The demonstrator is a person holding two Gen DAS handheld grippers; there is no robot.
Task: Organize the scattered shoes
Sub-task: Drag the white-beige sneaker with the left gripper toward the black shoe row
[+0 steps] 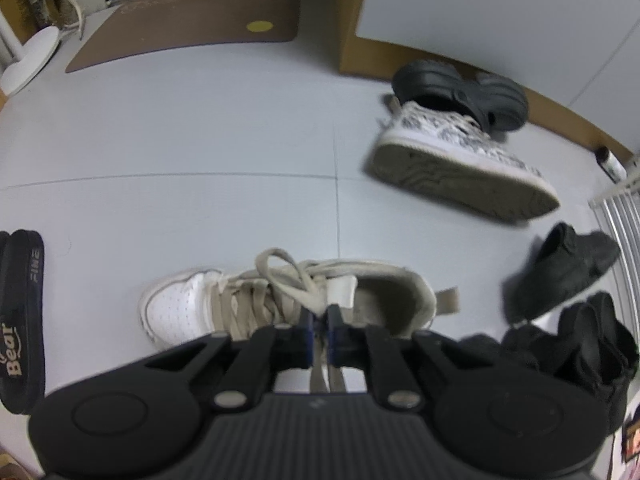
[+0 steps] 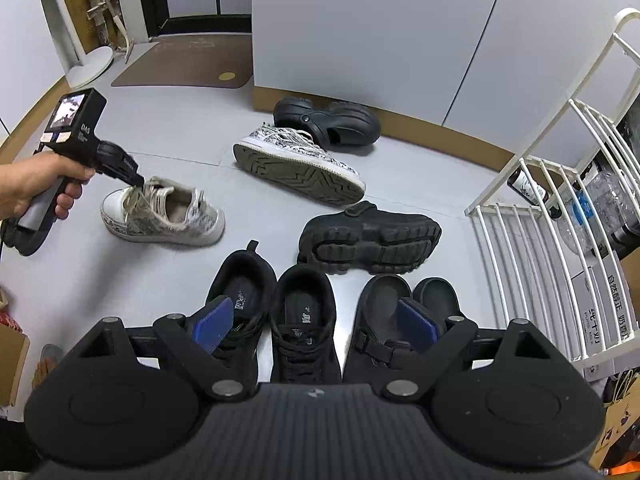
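Observation:
A white and beige sneaker point(image 1: 192, 300) point(image 2: 160, 216) stands upright on the grey floor. My left gripper point(image 1: 320, 320) point(image 2: 138, 182) is shut on its laces at the tongue, held by a hand point(image 2: 36, 184). My right gripper point(image 2: 316, 320) hangs open and holds nothing, above a pair of black sneakers point(image 2: 304, 312) set side by side. Black sandals point(image 2: 380, 320) sit right of them. A patterned sneaker point(image 1: 460, 152) point(image 2: 296, 160) lies on its side, sole toward me. One black clog point(image 2: 328, 120) rests behind it and another point(image 2: 368, 236) lies tipped over.
A white wire rack point(image 2: 540, 220) with bottles and boxes stands at the right. A brown mat point(image 2: 188, 64) lies by the far door beside a fan base point(image 2: 88, 64). A black slipper point(image 1: 20, 312) lies at the left. White cabinets point(image 2: 360, 32) line the back.

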